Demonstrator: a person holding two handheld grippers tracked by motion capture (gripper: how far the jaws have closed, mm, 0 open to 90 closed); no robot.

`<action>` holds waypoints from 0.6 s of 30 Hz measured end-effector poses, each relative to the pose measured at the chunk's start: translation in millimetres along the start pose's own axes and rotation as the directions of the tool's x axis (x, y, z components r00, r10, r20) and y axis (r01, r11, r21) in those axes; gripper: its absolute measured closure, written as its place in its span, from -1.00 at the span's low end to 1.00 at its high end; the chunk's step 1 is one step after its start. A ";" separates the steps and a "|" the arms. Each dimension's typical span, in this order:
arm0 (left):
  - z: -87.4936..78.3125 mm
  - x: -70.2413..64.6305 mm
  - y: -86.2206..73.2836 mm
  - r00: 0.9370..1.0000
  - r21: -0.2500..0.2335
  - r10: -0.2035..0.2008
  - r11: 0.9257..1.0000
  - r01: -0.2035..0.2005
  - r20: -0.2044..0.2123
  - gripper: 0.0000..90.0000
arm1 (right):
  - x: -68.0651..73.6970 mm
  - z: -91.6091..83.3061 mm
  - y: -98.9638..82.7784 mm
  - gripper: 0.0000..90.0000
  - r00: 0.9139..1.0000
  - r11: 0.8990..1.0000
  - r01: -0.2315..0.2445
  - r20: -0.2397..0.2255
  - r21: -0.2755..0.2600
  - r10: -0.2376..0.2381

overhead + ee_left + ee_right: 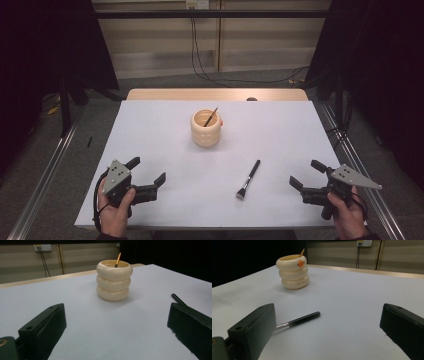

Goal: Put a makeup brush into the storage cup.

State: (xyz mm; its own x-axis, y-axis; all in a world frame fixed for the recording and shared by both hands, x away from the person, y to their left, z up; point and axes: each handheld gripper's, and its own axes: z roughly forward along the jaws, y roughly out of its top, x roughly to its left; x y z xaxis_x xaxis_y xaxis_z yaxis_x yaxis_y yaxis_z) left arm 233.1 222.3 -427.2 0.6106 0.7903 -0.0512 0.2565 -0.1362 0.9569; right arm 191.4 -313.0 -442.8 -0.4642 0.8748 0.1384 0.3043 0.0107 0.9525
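A cream ribbed holder (206,129) stands upright near the far middle of the white table (150,135), with a thin brush handle (210,117) leaning inside it. A black makeup brush (248,179) lies flat on the table, bristles toward me. My left gripper (147,171) rests open at the front left, held by a hand, jaws empty; the left gripper view has the holder (114,280) well ahead. At the front right my right gripper (305,173) is open and empty; in the right gripper view the brush (298,320) lies just beyond the left jaw and the holder (292,271) farther off.
A wooden strip (215,94) edges the table's far side. Metal rails (45,175) run along both sides on the floor. Cables (200,55) hang down the back wall. Dark curtains stand at left and right.
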 end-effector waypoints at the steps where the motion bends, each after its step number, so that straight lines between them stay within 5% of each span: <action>1: -1.6 -0.5 -0.4 1.000 -0.009 -0.003 1.000 0.003 -0.016 -0.96 | -0.3 -0.5 0.3 -1.00 1.000 1.000 0.002 0.002 -0.005 -0.002; 6: -2.7 0.5 -2.5 0.999 -0.023 -0.029 0.999 0.029 -0.013 -0.96 | -0.7 0.1 0.4 -1.00 1.000 1.000 0.008 0.003 -0.006 -0.008; 18: -1.6 -2.7 -3.1 1.000 -0.018 -0.010 1.000 0.010 -0.001 -0.96 | -0.9 -2.1 0.4 -1.00 1.000 1.000 0.001 0.008 -0.014 -0.001</action>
State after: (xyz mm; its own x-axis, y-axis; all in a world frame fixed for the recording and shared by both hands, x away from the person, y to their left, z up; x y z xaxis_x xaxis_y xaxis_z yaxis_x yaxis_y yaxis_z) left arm 229.4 221.6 -429.5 0.6072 0.7923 -0.0604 0.2490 -0.1175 0.9613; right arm 190.2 -314.8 -441.9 -0.4573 0.8789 0.1356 0.2925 0.0046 0.9563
